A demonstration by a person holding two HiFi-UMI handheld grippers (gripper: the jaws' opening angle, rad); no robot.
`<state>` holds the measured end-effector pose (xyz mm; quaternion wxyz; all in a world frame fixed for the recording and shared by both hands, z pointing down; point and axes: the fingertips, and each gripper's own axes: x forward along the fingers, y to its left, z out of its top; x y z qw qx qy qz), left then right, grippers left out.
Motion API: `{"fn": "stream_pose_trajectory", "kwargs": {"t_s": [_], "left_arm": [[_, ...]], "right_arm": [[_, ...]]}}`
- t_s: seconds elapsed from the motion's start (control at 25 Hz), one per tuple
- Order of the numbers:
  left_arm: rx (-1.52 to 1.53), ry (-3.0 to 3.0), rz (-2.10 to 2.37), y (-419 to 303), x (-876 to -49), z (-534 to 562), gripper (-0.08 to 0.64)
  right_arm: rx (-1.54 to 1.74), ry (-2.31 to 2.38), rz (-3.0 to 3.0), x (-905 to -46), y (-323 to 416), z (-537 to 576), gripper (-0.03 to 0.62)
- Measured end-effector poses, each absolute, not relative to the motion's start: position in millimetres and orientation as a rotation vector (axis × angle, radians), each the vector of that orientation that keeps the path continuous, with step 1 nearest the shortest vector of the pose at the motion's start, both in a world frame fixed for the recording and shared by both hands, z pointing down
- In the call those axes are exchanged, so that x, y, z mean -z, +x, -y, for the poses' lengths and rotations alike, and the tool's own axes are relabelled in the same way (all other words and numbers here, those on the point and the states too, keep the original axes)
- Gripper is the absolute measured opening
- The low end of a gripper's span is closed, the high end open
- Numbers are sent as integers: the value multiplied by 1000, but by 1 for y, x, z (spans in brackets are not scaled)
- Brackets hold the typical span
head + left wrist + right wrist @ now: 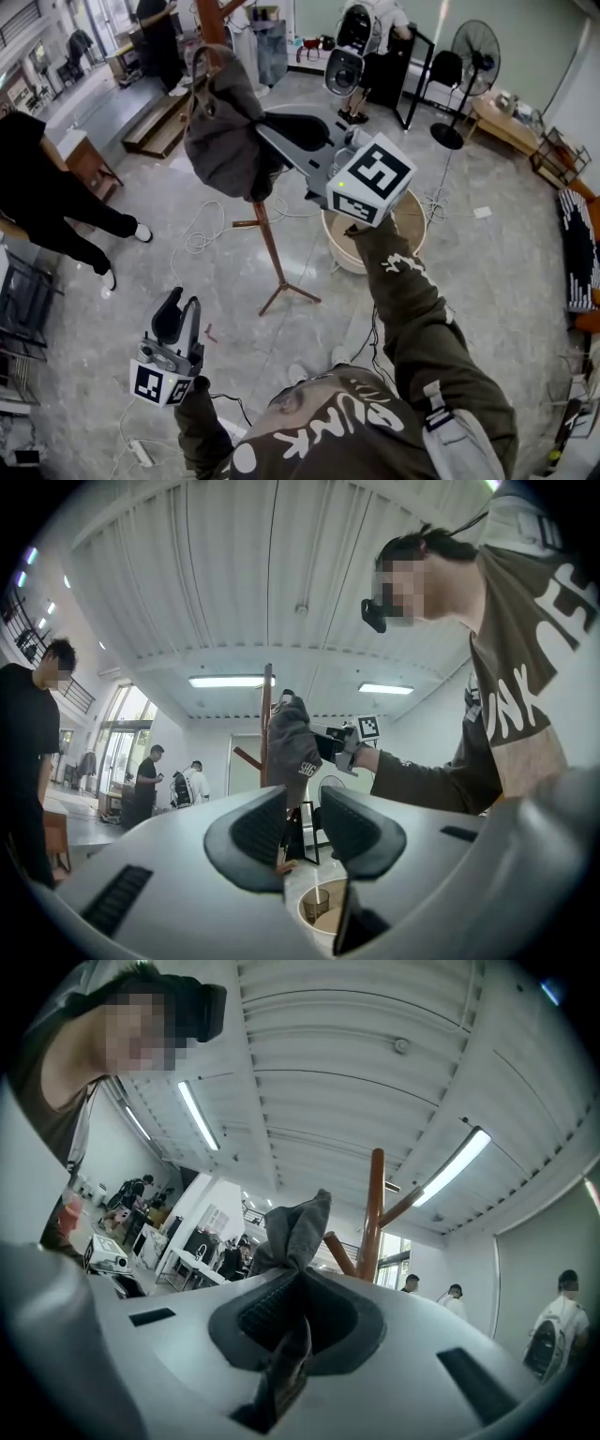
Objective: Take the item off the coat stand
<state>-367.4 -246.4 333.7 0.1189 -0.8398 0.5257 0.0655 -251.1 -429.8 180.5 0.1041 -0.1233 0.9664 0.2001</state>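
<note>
A grey fabric item (220,122) hangs bunched on the upper part of a wooden coat stand (272,253). My right gripper (267,136) reaches in from the right and is shut on a fold of it. In the right gripper view the grey cloth (292,1232) is pinched between the jaws of the right gripper (298,1283), with the stand's pole (375,1213) just behind. My left gripper (181,314) is held low at the left, far from the stand, jaws open and empty. The left gripper (302,822) looks up at the item (292,742).
A woven basket (412,220) stands on the floor under my right arm. White cables (202,234) trail near the stand's feet. A person in black (47,206) stands at the left. A floor fan (473,66) and benches stand farther back.
</note>
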Motion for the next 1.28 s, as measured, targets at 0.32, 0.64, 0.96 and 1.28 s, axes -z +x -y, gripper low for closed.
{"fn": "stream_pose_trajectory", "kwargs": {"t_s": [0.32, 0.64, 0.96, 1.28], "left_arm": [[-215, -2490, -1493, -377, -337, 246, 114], [-208, -2534, -1382, -365, -336, 245, 114], [-184, -2492, -1385, -313, -323, 209, 114], [-142, -2421, -1463, -218, -322, 142, 114]], "right_arm": [[-544, -430, -2914, -235, -244, 396, 28], [-397, -535, -2996, -305, -226, 364, 28], [-384, -501, -2991, -319, -178, 318, 28], [-381, -371, -3005, -331, -100, 252, 28]]}}
